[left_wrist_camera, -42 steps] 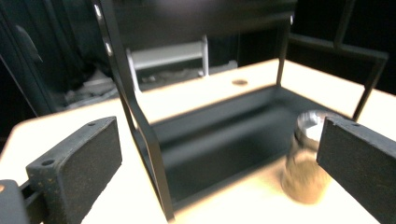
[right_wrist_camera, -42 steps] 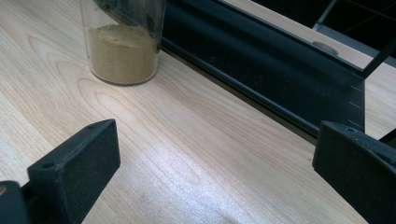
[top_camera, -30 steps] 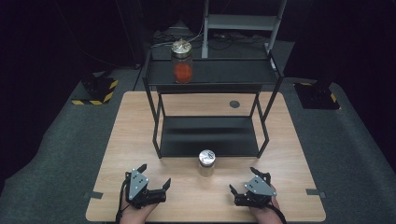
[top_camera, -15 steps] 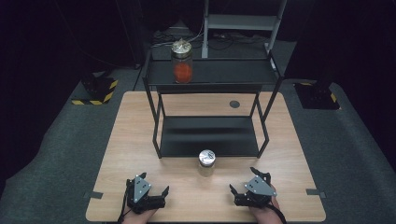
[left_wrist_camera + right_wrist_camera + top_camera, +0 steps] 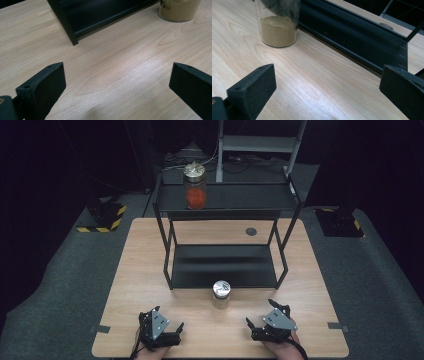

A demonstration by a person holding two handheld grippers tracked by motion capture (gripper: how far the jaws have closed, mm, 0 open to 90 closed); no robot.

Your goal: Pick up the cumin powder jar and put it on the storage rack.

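Both of my hand-held grippers sat low at the near edge of the bench [image 5: 150,270], one at each corner of my side. The left hand-held gripper [image 5: 176,332] had its jaws spread wide with nothing between them; in the left gripper view only bare wood grain lay between the two black jaws. The right hand-held gripper [image 5: 255,327] was likewise parted wide and held nothing, wood showing between its jaws in the right gripper view. The small jar [image 5: 221,294] stood upright on the bench between the two, nearer the shelf than my hands, just in front of the lower tier of the black shelf rack [image 5: 225,265] and apart from it. It had a shiny metal lid, a clear wall, and tan powder filling its lower part. In the right gripper view the small jar [image 5: 277,23] stood ahead and to the left, close beside the rack's bottom rail; I could not tell whether it touched. In the left gripper view its base [image 5: 178,10] sat at the top right, well apart from the jaws. On the rack's top tier, left of centre, stood a taller jar [image 5: 195,186] with orange-red contents and a metal lid. A dark round disc [image 5: 251,231] lay in the benchtop behind the rack.
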